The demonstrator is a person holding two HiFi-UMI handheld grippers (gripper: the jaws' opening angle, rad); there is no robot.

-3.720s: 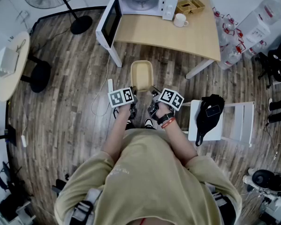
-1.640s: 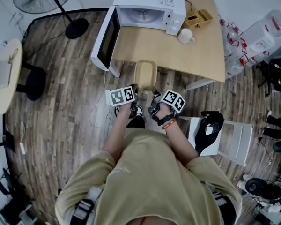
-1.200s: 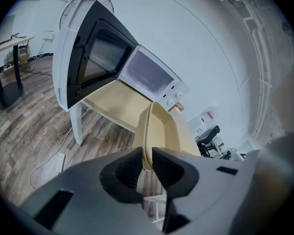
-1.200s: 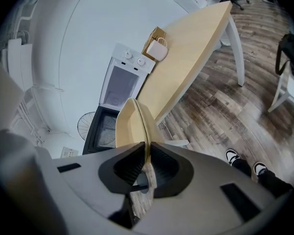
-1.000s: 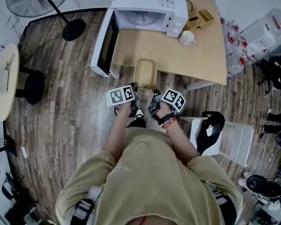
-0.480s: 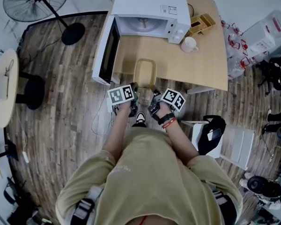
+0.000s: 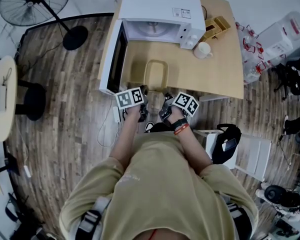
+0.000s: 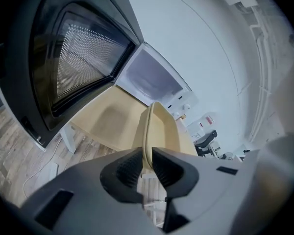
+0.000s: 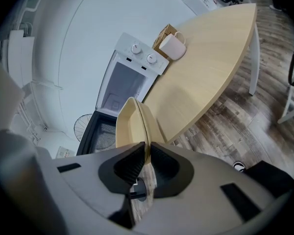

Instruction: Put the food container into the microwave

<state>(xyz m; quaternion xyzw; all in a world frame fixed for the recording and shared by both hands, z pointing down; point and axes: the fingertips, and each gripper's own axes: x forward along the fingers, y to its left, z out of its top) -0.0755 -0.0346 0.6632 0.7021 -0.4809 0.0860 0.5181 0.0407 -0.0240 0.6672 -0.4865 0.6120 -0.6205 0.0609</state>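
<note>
A beige food container [image 7: 155, 75] is held in the air over the near edge of the wooden table [image 7: 215, 69]. My left gripper [image 7: 143, 100] is shut on its near left rim, with the container [image 8: 159, 131] running away between the jaws. My right gripper [image 7: 165, 102] is shut on its near right rim, the container [image 9: 132, 121] edge-on in that view. The white microwave [image 7: 157, 11] stands at the table's far left, its dark door [image 7: 115, 59] swung open to the left and its cavity [image 8: 149, 75] facing me.
A white mug [image 7: 204, 49] and a small wooden box [image 7: 216, 25] stand right of the microwave. A floor fan [image 7: 32, 1] is at far left, a round side table [image 7: 2, 99] further left, a chair with a black bag [image 7: 227, 144] at right.
I have walked up to the table: the container, held by both grippers throughout, went from above the floor to above the table's near edge, closer to the open microwave.
</note>
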